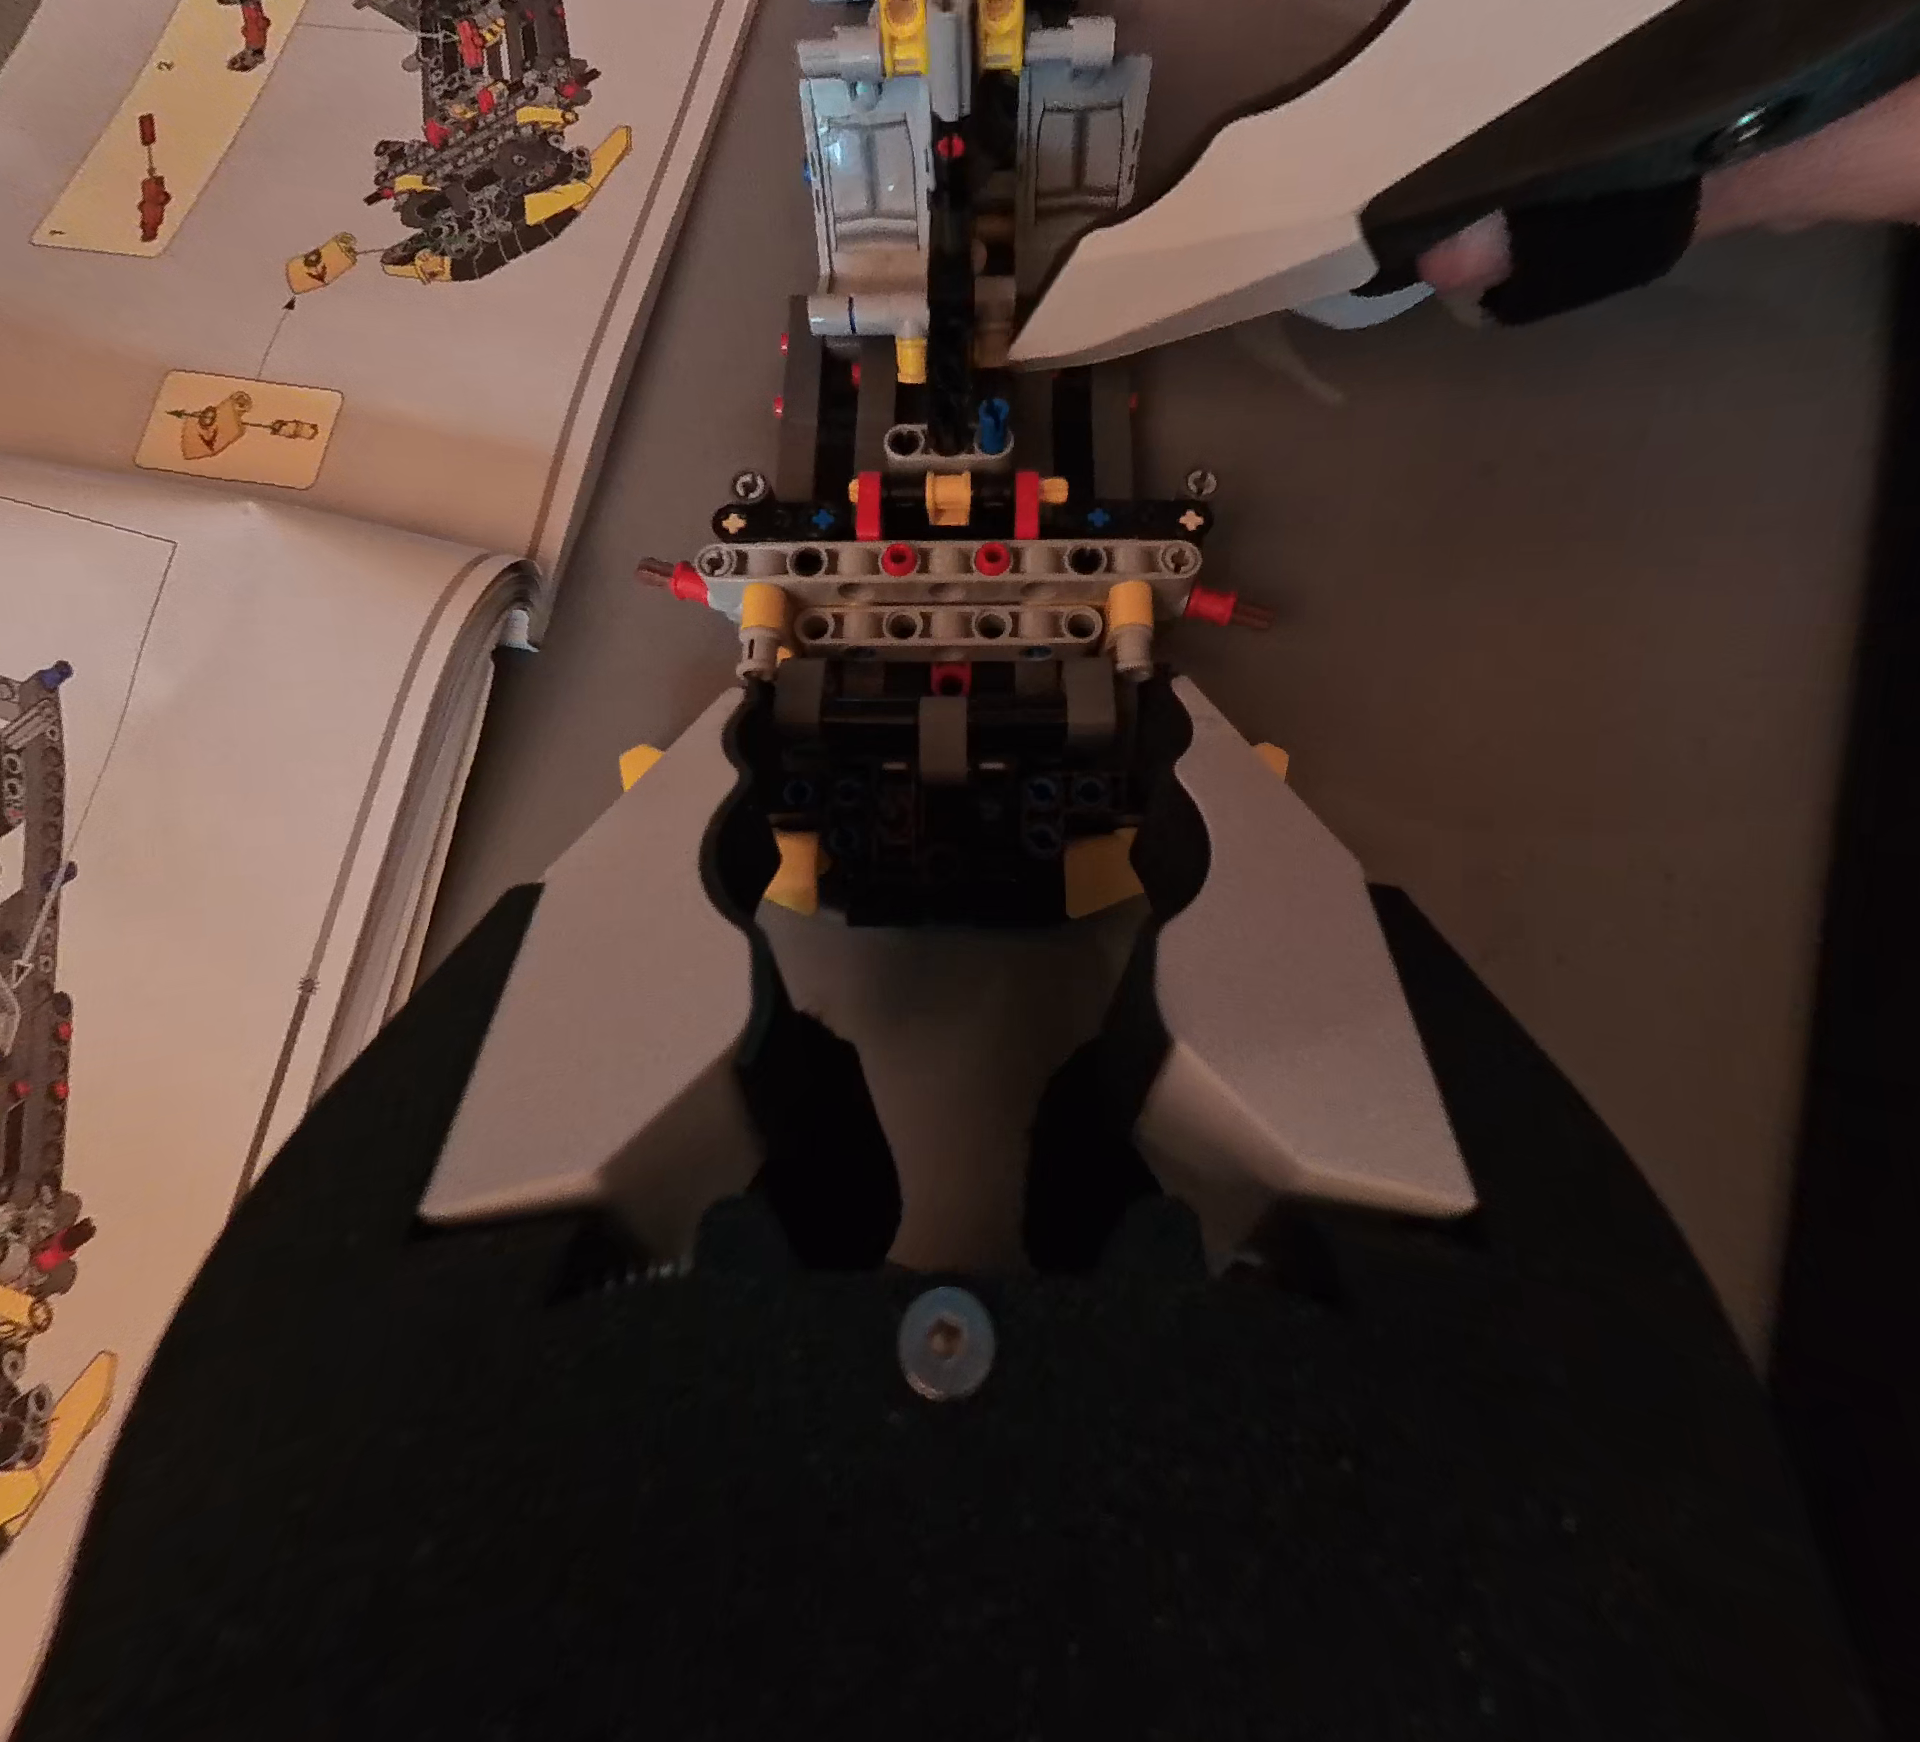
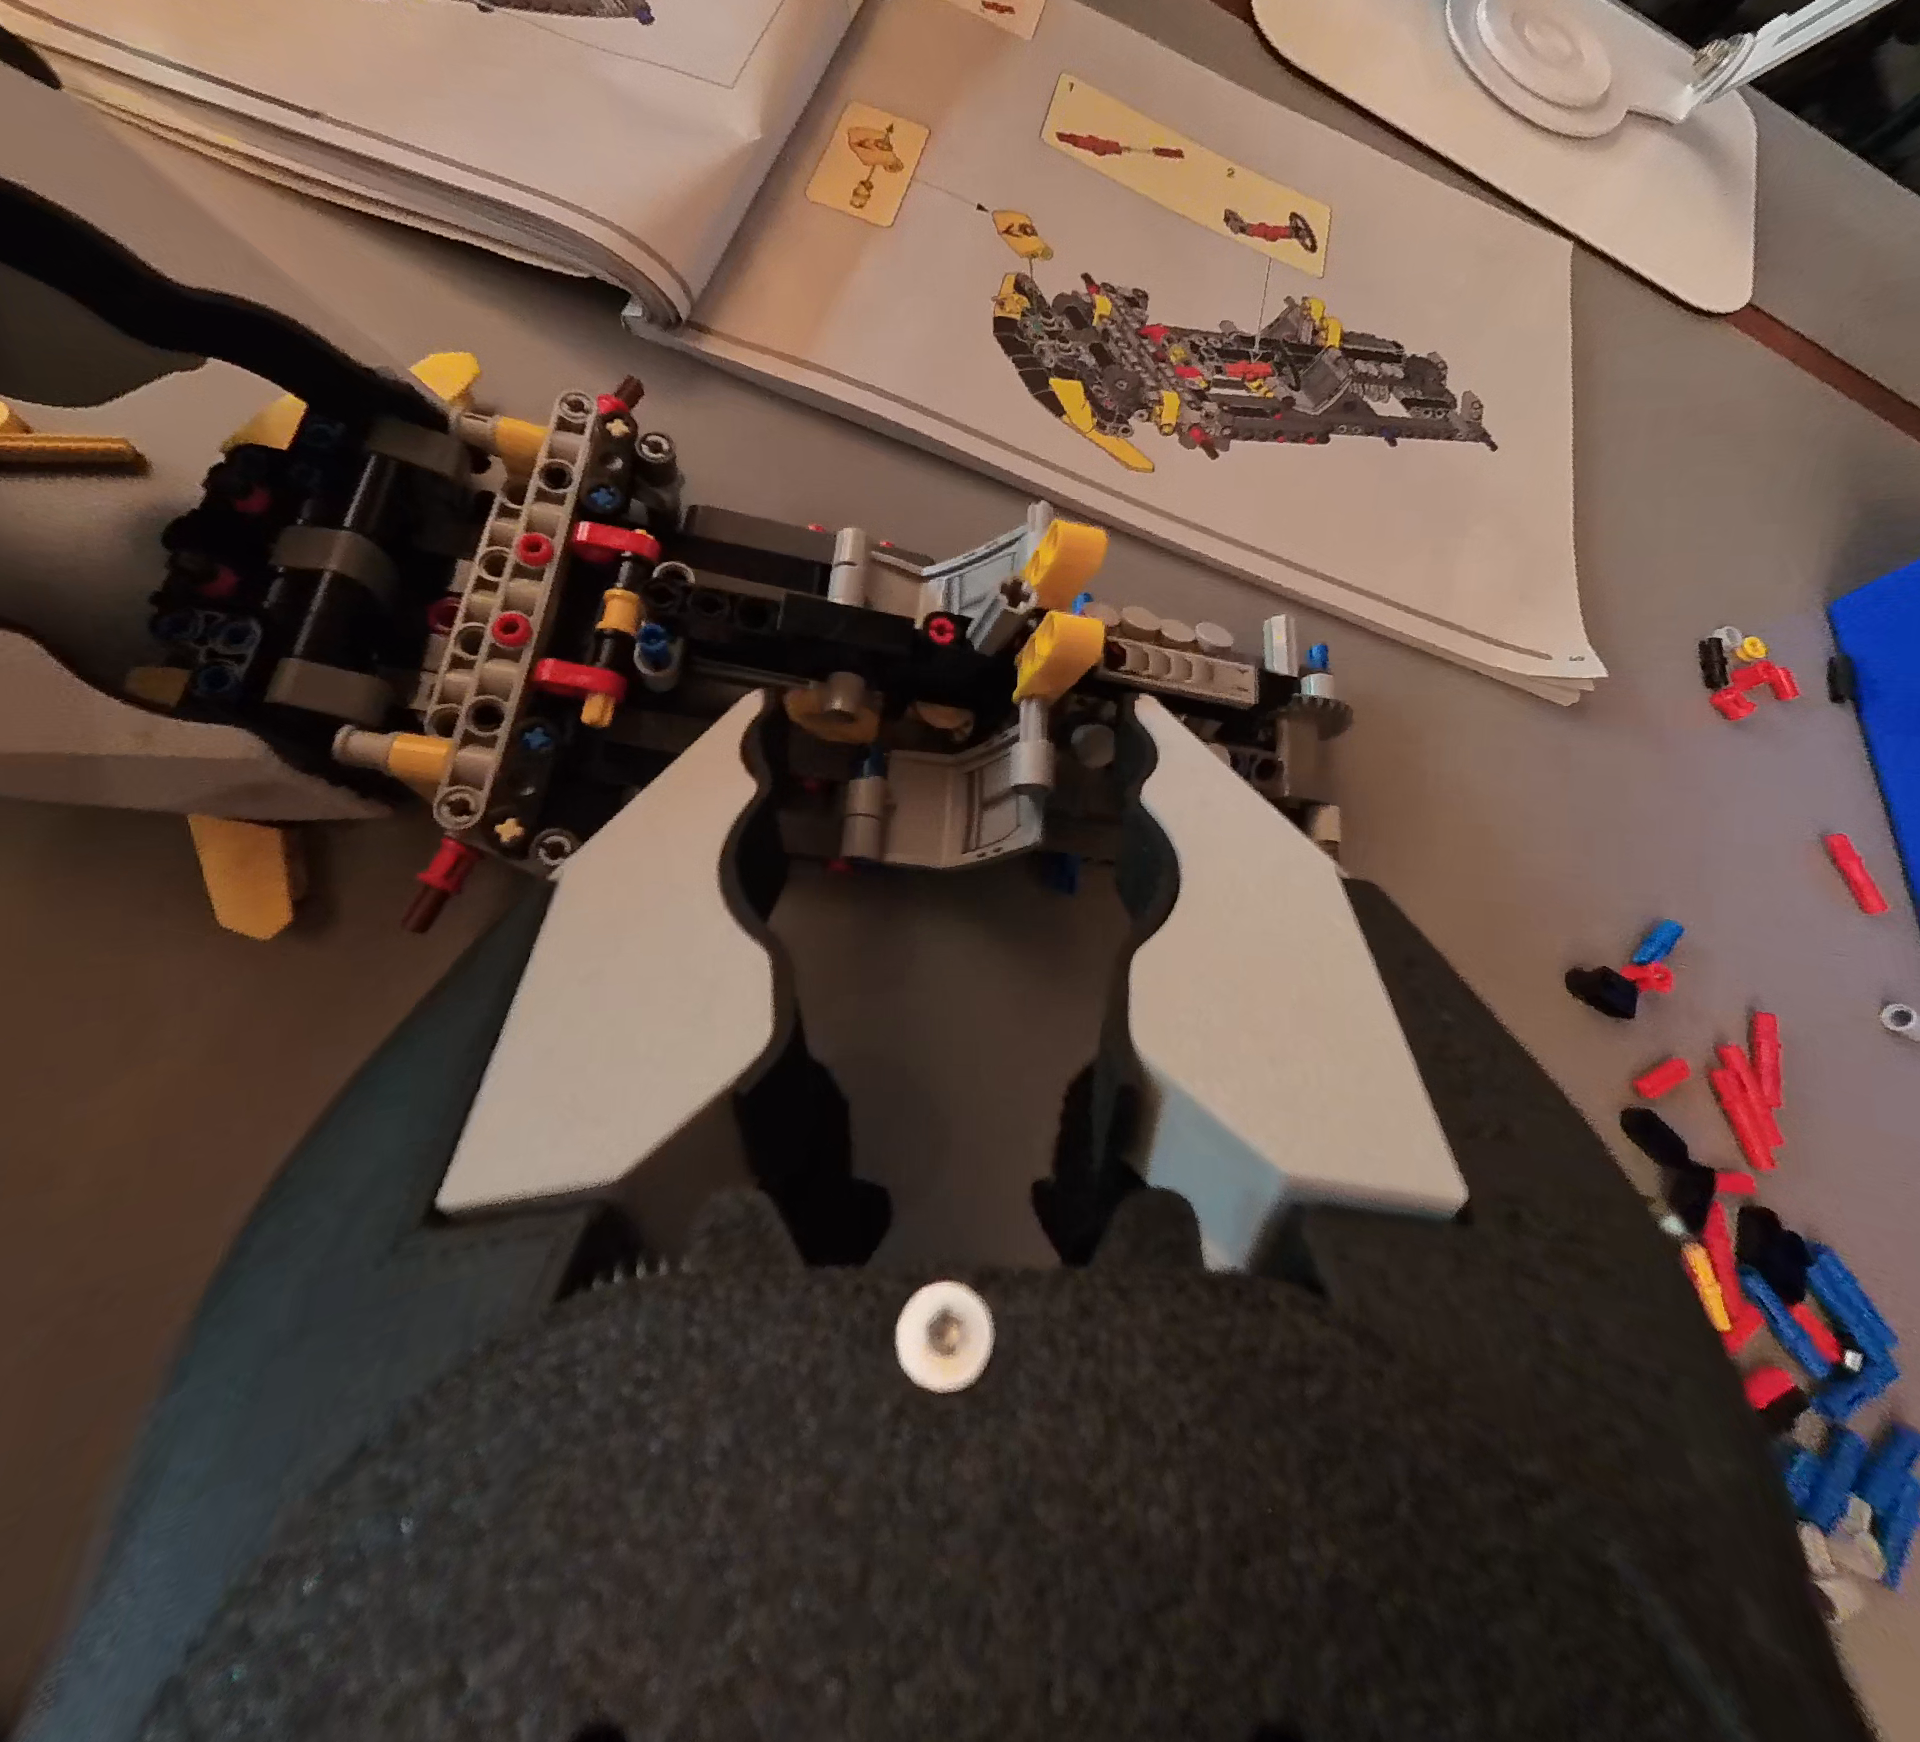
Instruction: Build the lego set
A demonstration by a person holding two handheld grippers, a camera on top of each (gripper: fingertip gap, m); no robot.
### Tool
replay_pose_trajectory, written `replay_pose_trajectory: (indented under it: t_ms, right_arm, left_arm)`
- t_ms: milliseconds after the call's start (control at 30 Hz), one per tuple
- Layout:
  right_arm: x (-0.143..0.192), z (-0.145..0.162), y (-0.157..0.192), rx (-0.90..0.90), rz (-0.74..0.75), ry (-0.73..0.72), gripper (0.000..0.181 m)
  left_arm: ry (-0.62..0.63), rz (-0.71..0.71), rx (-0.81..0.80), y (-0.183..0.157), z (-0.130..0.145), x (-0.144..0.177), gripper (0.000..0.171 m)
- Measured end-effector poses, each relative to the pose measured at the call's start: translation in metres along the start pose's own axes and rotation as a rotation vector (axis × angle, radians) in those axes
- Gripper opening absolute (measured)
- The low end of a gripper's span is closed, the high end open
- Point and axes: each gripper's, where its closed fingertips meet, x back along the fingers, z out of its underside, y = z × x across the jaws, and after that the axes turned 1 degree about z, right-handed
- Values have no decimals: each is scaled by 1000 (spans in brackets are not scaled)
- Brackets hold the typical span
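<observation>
The left gripper [image 1: 945, 799], low in the centre of its wrist view, clamps its two fingers on the black front end of the half-built lego model [image 1: 951, 570], apparently to brace the chassis flat on the grey table [image 1: 1507, 757] while work goes on farther along it. The model runs straight up the frame from those fingers, past a grey cross beam with red pins [image 1: 945, 562] to the grey seats and yellow uprights at the top. There the right gripper [image 2: 945, 778] comes in from the upper right; in its own view its fingers straddle the seat section [image 2: 966, 799] at mid-frame, spread to about the model's width, though whether they actually press it cannot be told. The open instruction booklet [image 2: 1143, 258] lies just beyond, within reading reach. Loose red and blue pieces [image 2: 1756, 1110] lie scattered at the right edge.
</observation>
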Motion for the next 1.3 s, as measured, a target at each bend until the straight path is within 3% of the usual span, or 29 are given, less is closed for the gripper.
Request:
replay_pose_trajectory:
  t_ms: [233,333,500,867,1300]
  right_arm:
    - [21,-8,13,74,9,-91,53]
    - [13,-4,23,153,9,-62,50]
    - [3,0,28,176,-6,-16,29]
    - [-5,4,23,259,53,20,15]
    - [-5,4,23,356,118,30,15]
  left_arm:
    - [0,0,1,0,0,0,66]
    - [0,0,0,0,0,0,66]
    - [0,-1,-2,0,0,0,65]
    - [0,-2,-6,0,0,0,65]
    - [0,-3,-6,0,0,0,65]
